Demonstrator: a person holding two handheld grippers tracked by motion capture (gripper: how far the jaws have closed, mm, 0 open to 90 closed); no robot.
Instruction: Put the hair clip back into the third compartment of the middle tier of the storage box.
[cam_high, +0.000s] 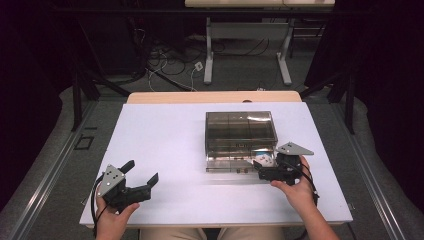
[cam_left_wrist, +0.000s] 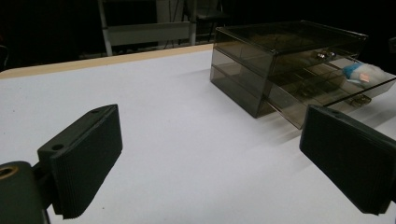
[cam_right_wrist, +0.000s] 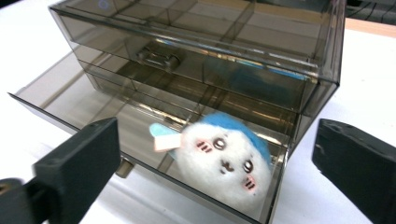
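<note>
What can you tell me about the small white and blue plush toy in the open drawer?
The small round plush toy looks soft and fluffy, white in front with a blue top and back. It has two dark eyes, a small mouth, pink cheek marks and a pale blue and pink tab on one side. It lies in the corner compartment of the pulled-out bottom drawer of the smoky transparent plastic drawer box, face up, against the drawer's front wall. Nothing grips it.

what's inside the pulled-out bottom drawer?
A white plush toy with a blue top lies in the right end compartment of the open drawer. The drawer's other visible compartments look empty; its back is hidden under the cabinet.
</note>
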